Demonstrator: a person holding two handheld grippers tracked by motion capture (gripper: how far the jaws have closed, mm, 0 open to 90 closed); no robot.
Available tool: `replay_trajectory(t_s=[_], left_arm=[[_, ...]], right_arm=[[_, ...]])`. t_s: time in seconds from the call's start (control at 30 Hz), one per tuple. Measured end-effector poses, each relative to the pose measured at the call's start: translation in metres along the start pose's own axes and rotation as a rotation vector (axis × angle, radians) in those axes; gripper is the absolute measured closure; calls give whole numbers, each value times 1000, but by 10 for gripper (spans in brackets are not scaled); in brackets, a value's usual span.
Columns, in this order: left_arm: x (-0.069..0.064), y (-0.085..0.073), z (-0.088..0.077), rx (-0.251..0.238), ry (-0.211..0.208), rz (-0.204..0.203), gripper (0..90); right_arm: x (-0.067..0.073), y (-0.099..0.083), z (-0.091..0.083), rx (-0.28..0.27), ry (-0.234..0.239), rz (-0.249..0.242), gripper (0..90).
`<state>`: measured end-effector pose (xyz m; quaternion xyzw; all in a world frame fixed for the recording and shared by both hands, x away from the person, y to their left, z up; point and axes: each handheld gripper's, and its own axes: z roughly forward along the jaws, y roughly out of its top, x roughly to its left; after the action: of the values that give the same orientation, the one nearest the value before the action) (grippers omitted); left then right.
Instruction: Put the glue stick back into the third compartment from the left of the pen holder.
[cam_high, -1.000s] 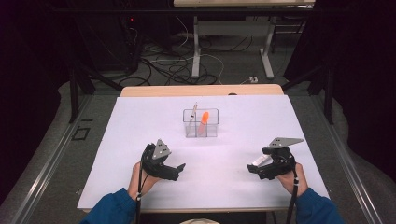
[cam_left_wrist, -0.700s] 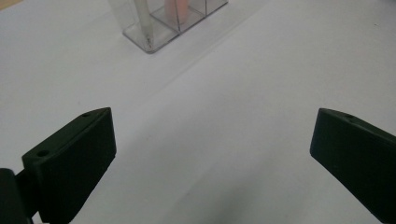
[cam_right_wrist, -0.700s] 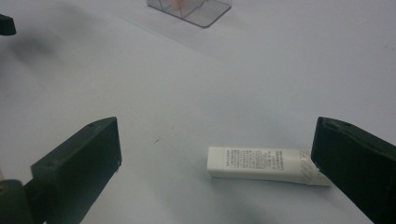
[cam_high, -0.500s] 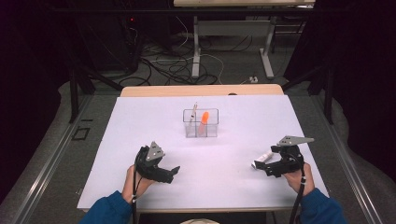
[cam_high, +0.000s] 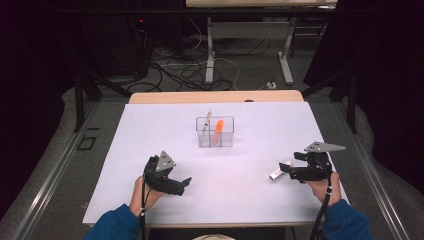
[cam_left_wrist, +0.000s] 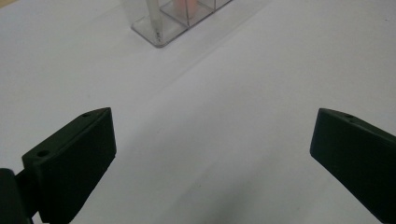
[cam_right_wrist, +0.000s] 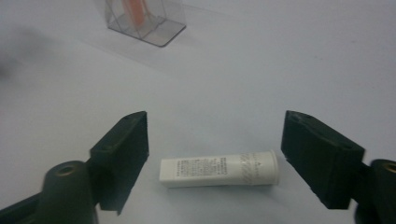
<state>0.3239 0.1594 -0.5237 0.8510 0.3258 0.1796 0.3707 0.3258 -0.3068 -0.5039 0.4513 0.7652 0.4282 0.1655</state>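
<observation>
Fingers (cam_right_wrist: 126, 154) closing around white tube (cam_right_wrist: 219, 170)

Bright white table (cam_high: 150, 150) in a dark room.
Light falls from above; surroundings fade to black. The high view is soft and grainy. Both gripper views blur the clear box (cam_right_wrist: 144, 23); faint shadows lie beneath the jaws.

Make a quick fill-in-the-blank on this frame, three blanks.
1. The white tube lies on the table between the jaws of the ____ tongs.
2. The clear organizer holds an ____ item in its middle compartment.
3. The left tongs stand ____, with nothing between the jaws.

Missing words: right; orange; open
</observation>
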Motion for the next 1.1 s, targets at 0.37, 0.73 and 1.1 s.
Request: replay_trajectory(t_s=[0.37,0.73,1.1], left_arm=[[1,0,0,6,1,4,2],[2,0,1,8,4,-3,2],[2,0,2,17,-2,2,2]], right_arm=[[-17,-4,-2,-16,-86,45,671],[-33,-10,11,57,-135,77,899],[-44,-12,34,126,-131,79,900]])
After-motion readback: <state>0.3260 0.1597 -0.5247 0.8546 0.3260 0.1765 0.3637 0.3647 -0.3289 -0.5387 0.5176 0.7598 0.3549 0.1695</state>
